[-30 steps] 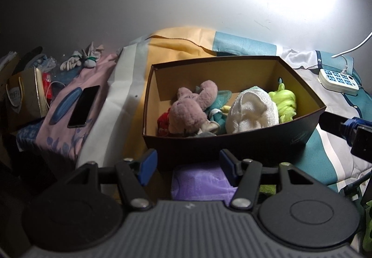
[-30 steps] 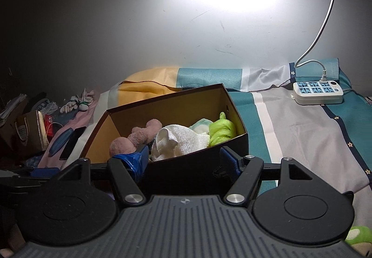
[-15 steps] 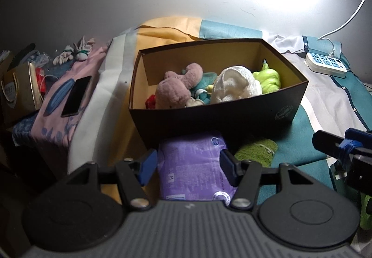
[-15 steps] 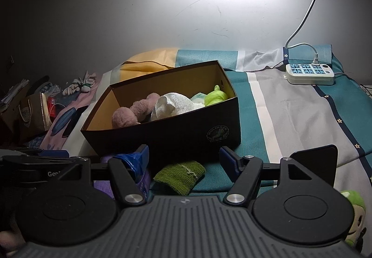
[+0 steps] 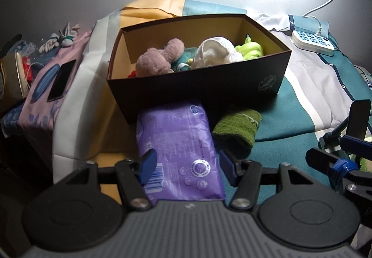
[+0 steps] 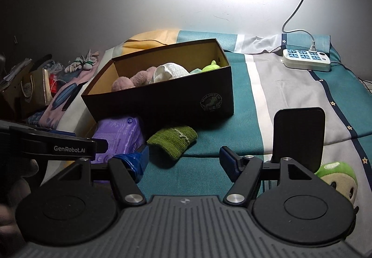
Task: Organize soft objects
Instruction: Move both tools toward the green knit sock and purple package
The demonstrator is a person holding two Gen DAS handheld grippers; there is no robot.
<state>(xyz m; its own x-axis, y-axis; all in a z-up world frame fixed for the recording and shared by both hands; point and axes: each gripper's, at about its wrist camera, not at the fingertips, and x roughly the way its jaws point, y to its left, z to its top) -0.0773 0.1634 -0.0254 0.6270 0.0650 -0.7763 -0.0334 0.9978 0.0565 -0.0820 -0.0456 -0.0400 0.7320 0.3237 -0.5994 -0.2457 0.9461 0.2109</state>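
Two grippers tilt downward over a striped bedspread (image 6: pixel 286 95), side by side in front of a dark box (image 5: pixel 200 86). The left gripper (image 5: pixel 184 165) fills the bottom of its own view and shows again at the left edge of the right wrist view, where part of a hand (image 6: pixel 16 179) grips its handle. The right gripper (image 6: pixel 183 161) fills the bottom of its own view and juts in at the lower right of the left wrist view.

The box stands at the centre of both views and holds soft things: a pink plush toy (image 5: pixel 158 60), a white knitted piece (image 5: pixel 216 53) and a bright green toy (image 5: pixel 251 47). A purple packet (image 5: pixel 179 144) lies on the bedspread with its far end against the box front. Just right of it lies a green knitted piece (image 5: pixel 237 125). A green plush toy (image 6: pixel 337 176) lies at the lower right of the right wrist view, partly hidden behind the gripper. A power strip (image 6: pixel 307 60) lies at the upper right, and a phone (image 5: pixel 61 80) lies at the left on a pink cloth.

The left gripper's jaws stand open on either side of the packet's near end; whether the pads touch it cannot be told. The right gripper's jaws stand open over bare bedspread, holding nothing, with the green knitted piece just beyond the left finger.
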